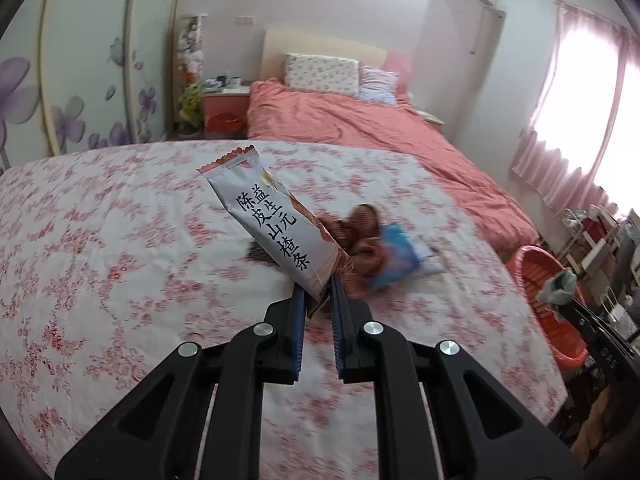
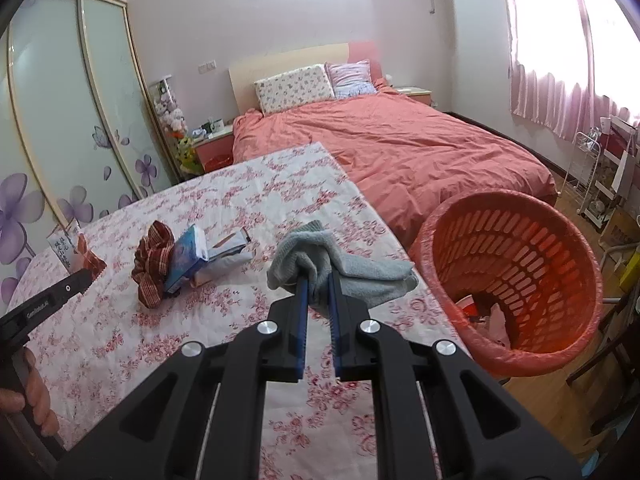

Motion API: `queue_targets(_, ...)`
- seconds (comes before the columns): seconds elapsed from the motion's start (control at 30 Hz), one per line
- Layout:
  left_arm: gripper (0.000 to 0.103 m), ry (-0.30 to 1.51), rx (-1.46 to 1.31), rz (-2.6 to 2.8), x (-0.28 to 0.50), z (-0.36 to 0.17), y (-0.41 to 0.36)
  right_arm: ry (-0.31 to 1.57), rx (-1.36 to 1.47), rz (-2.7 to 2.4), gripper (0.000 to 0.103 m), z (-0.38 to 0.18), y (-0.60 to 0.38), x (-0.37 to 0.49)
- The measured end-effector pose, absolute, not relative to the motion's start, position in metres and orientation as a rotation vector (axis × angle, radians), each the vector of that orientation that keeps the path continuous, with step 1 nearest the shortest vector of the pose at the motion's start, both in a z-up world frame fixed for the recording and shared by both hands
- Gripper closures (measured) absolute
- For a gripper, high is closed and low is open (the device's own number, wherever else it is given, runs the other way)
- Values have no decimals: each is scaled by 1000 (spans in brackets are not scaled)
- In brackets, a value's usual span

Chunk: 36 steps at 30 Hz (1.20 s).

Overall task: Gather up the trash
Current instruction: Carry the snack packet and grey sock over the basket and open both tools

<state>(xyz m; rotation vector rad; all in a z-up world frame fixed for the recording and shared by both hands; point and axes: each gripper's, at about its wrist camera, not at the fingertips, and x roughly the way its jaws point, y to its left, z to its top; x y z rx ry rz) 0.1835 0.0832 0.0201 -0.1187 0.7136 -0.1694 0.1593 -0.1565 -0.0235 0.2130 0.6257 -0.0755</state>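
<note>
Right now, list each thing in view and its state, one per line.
left gripper: shut on the snack wrapper
snack wrapper: lifted, tilted
right gripper: shut on the grey cloth
grey cloth: bunched, hanging from the gripper
orange basket: open, tilted, some trash inside
checked cloth: crumpled on the table
blue packet: lying on the table

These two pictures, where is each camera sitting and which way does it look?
Left wrist: on the left gripper, facing across the floral table to the bed; its fingers clamp a snack wrapper.
Right wrist: on the right gripper, facing the same way; it clamps a grey cloth beside the orange basket; the person's left hand shows.
Shared: table, basket, wrapper, checked cloth.
</note>
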Motion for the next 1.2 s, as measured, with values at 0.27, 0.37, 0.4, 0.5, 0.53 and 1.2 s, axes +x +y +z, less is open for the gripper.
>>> queue_targets(0.27, 91, 688, -98, -287, 167, 31, 43, 573, 217, -113, 93, -14, -177, 137)
queue_targets(0.37, 91, 685, -86, -323, 163, 32, 28, 561, 226, -131, 93, -12, -188, 131)
queue_targets(0.4, 91, 686, -85, -334, 163, 32, 23, 557, 231, -138, 93, -12, -193, 129)
queue_targets(0.5, 91, 688, -76, -367, 160, 31, 5, 548, 244, -160, 93, -11, -204, 124)
queue_targets(0.53, 91, 689, -74, -379, 161, 31, 0, 546, 247, -165, 93, -11, -207, 123)
queue_targets(1.2, 91, 718, -32, -583, 160, 17, -108, 517, 354, -297, 93, -29, -297, 108)
